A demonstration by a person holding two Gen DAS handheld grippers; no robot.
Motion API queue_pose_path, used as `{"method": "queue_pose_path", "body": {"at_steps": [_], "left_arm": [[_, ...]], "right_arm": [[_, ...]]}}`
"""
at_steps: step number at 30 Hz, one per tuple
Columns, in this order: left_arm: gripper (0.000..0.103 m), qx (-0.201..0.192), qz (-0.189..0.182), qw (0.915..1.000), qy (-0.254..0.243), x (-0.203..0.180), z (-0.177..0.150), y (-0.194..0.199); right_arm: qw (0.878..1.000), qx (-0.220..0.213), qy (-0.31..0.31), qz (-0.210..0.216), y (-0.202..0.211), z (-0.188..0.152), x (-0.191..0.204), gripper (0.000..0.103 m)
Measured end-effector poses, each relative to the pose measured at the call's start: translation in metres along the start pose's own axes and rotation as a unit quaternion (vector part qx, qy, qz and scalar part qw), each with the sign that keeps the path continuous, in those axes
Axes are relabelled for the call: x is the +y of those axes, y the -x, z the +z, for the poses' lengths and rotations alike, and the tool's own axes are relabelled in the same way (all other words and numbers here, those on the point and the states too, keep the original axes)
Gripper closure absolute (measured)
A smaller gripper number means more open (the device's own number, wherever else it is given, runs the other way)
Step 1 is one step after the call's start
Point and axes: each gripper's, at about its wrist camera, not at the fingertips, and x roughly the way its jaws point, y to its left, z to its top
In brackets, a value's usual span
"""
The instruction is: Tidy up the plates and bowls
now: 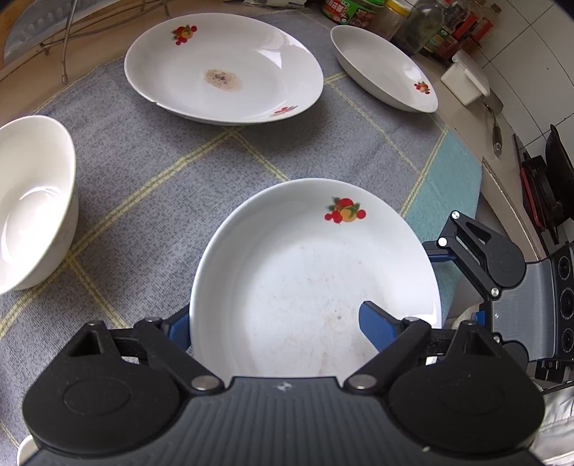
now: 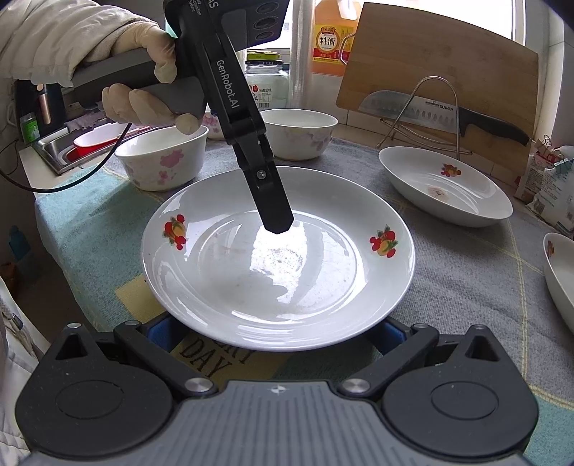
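Note:
A white plate [image 1: 315, 272] [image 2: 280, 258] with fruit prints lies on the grey checked cloth [image 1: 150, 172]. My left gripper [image 1: 276, 329] is open and straddles the plate's rim, one blue finger [image 1: 376, 326] inside and the other [image 1: 177, 329] outside. In the right wrist view its black finger [image 2: 274, 204] reaches down into the plate. My right gripper [image 2: 278, 333] [image 1: 455, 286] stands open at the opposite rim, its fingertips hidden under the edge. A stained plate [image 1: 222, 68] [image 2: 445, 186], another dish [image 1: 384, 68] [image 2: 559, 276] and three bowls [image 1: 32, 200] [image 2: 163, 157] [image 2: 299, 132] lie around.
A gloved hand [image 2: 143, 100] holds the left gripper. Behind the cloth stand a wire rack with a knife [image 2: 448, 114], a cutting board [image 2: 441, 57] and bottles [image 2: 328, 39]. A sink [image 2: 53, 150] is at the far left. Jars [image 1: 412, 25] and a white box [image 1: 466, 79] line the counter's edge.

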Motion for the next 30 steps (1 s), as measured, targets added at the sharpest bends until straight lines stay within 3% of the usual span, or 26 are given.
{"method": "queue_pose_path", "body": {"at_steps": [30], "left_arm": [[0.012,-0.011,0.014,0.9998,0.007,-0.014,0.012,0.006]], "right_arm": [[0.999,0.029,0.018,0.015,0.006,0.007,-0.013,0.0]]}}
